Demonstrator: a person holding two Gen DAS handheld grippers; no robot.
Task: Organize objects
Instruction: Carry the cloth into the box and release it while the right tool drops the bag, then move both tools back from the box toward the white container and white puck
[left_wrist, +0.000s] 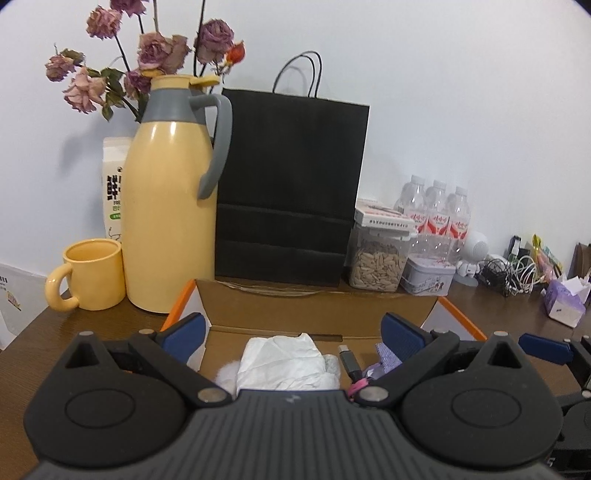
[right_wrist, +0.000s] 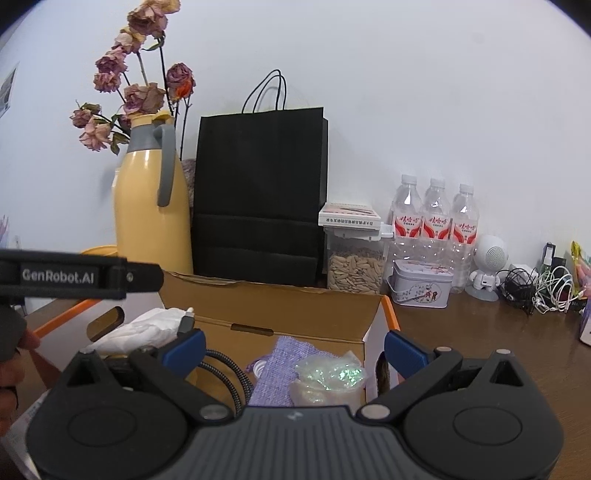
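Note:
An open cardboard box (left_wrist: 317, 306) with orange-edged flaps sits on the brown table in front of both grippers. Inside it lie crumpled white tissue (left_wrist: 284, 360), a black USB plug (left_wrist: 349, 362) with a braided cable (right_wrist: 229, 373), a lilac knitted cloth (right_wrist: 280, 373) and a shiny crinkled bag (right_wrist: 328, 376). My left gripper (left_wrist: 293, 334) is open above the box, nothing between its blue pads. My right gripper (right_wrist: 295, 349) is also open over the box's right half, holding nothing. The left gripper's body (right_wrist: 74, 277) shows at the left of the right wrist view.
Behind the box stand a yellow thermos jug (left_wrist: 170, 206), a yellow mug (left_wrist: 88, 275), a black paper bag (left_wrist: 291, 184), a jar of seeds (left_wrist: 376, 262), a tin (left_wrist: 428, 278), three water bottles (right_wrist: 436, 221) and tangled cables (right_wrist: 539, 288). A tissue pack (left_wrist: 565, 302) lies far right.

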